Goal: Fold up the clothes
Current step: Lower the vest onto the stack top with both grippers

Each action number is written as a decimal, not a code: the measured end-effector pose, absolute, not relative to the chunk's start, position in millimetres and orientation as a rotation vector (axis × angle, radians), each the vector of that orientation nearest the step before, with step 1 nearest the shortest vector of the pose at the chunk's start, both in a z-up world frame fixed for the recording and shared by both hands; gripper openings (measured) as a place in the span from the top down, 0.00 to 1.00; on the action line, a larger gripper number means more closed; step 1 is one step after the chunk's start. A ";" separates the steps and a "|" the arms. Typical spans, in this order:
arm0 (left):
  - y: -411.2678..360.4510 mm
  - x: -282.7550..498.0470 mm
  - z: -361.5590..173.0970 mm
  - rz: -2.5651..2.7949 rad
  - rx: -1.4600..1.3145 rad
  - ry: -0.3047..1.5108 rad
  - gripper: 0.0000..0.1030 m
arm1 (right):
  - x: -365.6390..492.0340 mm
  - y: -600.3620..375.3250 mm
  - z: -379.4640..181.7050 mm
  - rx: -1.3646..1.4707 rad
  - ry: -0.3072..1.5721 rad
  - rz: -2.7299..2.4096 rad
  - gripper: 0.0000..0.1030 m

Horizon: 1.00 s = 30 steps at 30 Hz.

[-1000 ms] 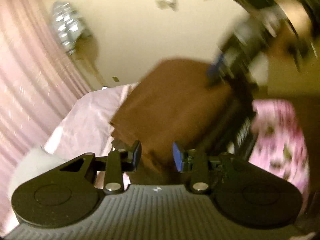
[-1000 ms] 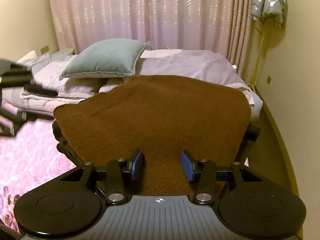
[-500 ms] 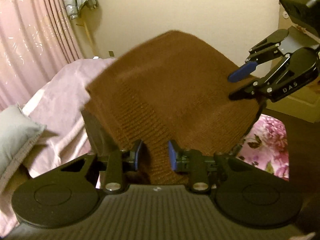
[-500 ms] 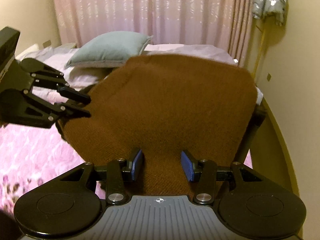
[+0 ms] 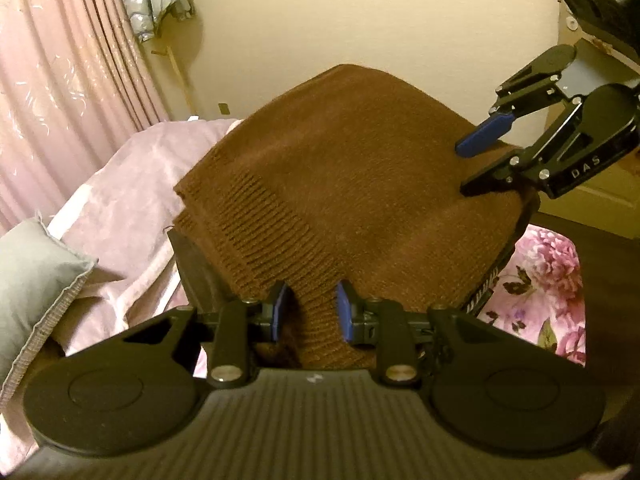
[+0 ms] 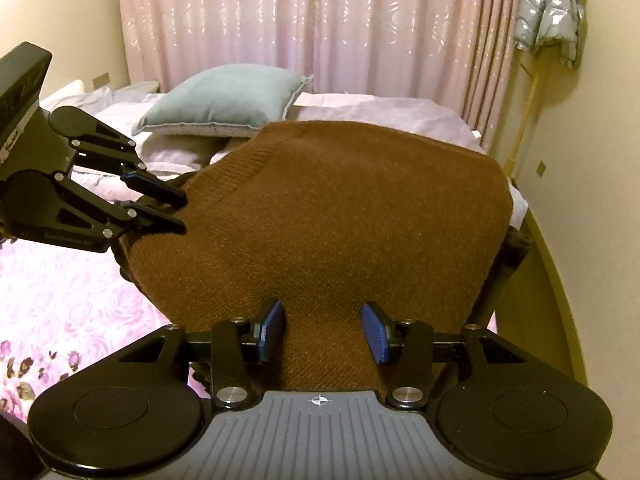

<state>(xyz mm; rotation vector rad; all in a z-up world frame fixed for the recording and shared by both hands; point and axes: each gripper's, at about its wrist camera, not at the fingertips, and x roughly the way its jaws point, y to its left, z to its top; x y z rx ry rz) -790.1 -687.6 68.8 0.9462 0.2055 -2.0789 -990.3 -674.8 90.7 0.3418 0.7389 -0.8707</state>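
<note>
Cushion (image 6: 228,98): grey-green, on pale bedding (image 6: 384,114) at the far left of the bed; cut off by the frame edge in the left view
Left gripper (image 5: 310,312): blue pads pinching the ribbed hem of the sweater, a knit fold between them
Sweater (image 5: 360,184): brown knit, held up off the bed between both grippers, draped like a sheet; hides most of the bed behind it
Under the sweater: dark shapes at its lower edges, too dim to identify
Right gripper (image 6: 324,332): fingers set wider, closed on a broad bunch of knit at the near edge; pad contact partly hidden by the cloth
Floral sheet (image 6: 60,300): pink, below the sweater, mostly covered
Jacket (image 6: 550,12): silver, hanging by the curtain (image 6: 320,24), top cut off
Containers: none seen
</note>
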 end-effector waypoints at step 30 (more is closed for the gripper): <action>-676.3 -779.7 97.1 -2.043 0.859 0.188 0.68 | -1012.3 -664.6 119.5 0.324 0.638 -0.997 0.35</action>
